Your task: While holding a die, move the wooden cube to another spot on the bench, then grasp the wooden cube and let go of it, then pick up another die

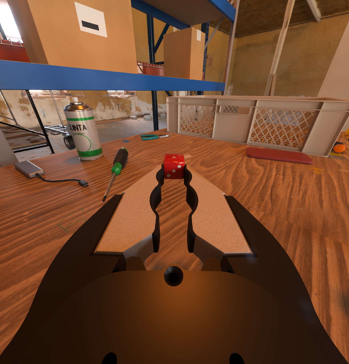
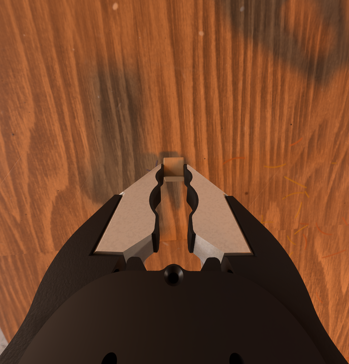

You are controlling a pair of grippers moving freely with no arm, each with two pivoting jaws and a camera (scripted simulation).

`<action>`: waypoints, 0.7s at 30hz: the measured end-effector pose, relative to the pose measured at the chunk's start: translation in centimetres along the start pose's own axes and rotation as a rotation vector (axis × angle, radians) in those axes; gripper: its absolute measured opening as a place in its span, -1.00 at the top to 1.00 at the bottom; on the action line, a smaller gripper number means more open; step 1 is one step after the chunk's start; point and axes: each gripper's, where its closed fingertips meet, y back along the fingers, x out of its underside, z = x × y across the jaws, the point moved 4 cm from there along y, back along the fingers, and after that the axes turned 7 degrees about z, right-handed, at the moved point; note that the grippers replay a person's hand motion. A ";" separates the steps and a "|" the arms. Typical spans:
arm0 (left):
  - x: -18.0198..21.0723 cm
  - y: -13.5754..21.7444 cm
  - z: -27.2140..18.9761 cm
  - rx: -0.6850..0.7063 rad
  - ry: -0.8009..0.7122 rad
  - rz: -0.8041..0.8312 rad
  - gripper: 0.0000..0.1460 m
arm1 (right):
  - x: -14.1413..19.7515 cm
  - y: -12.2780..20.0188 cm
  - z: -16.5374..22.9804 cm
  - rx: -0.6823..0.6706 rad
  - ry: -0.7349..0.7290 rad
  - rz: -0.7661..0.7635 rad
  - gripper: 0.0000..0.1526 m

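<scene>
The wooden cube (image 2: pixel 173 169) sits pinched between the tips of my right gripper (image 2: pixel 173 172), over bare bench (image 2: pixel 71 98); whether it rests on the wood or hangs just above I cannot tell. My left gripper (image 1: pixel 174 171) clamps the red die (image 1: pixel 174 166) at its tips, above the bench, with a green-handled screwdriver (image 1: pixel 116 171) and spray can (image 1: pixel 83 131) to the left and a beige crate (image 1: pixel 258 120) far right. Both grips are shallow, so I judge a jolt could twist either piece loose
</scene>
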 end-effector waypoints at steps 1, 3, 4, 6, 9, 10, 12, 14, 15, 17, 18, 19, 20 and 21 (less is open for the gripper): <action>0.0 0.0 0.0 0.001 -0.001 0.001 0.74 | -0.1 -0.3 -0.1 0.004 0.005 0.000 0.74; 0.0 0.0 -0.1 0.002 -0.002 0.001 0.74 | -0.2 -0.5 -0.3 0.035 0.000 -0.038 0.74; 0.0 0.0 0.0 0.003 -0.002 0.001 0.74 | -0.3 -0.6 -0.4 0.048 -0.016 -0.077 0.65; 0.0 0.0 0.0 0.002 0.001 0.000 0.74 | -0.2 -0.6 -0.4 0.071 -0.059 -0.179 0.44; 0.0 0.0 0.0 0.003 0.005 -0.001 0.74 | 0.4 -0.2 -0.5 0.138 -0.112 -0.320 0.35; 0.0 0.0 0.0 0.004 0.007 -0.002 0.74 | 0.6 -0.1 -0.5 0.158 -0.128 -0.360 0.33; 0.0 0.0 0.0 0.007 0.007 -0.001 0.74 | 0.7 0.3 -0.2 0.170 -0.173 -0.443 0.32; 0.0 -0.1 -0.1 0.010 0.006 0.000 0.74 | 0.7 0.5 0.1 0.173 -0.183 -0.512 0.33; 0.0 -0.1 -0.1 0.012 0.006 0.001 0.74 | 0.6 0.4 0.2 0.181 -0.175 -0.516 0.37; 0.0 -0.1 -0.2 0.013 0.004 0.001 0.74 | 0.7 -0.2 0.4 0.179 -0.172 -0.480 0.41; 0.0 -0.1 -0.2 0.014 0.004 0.001 0.74 | 0.9 -0.5 0.3 0.165 -0.188 -0.455 0.42; 0.1 0.0 -0.2 0.015 0.004 0.002 0.74 | 1.0 -0.8 0.3 0.153 -0.207 -0.437 0.43; 0.1 0.0 -0.2 0.016 0.005 0.002 0.74 | 1.1 -0.9 0.2 0.146 -0.223 -0.431 0.44; 0.1 0.0 -0.2 0.017 0.005 0.002 0.74 | 1.2 -1.0 0.2 0.141 -0.233 -0.434 0.45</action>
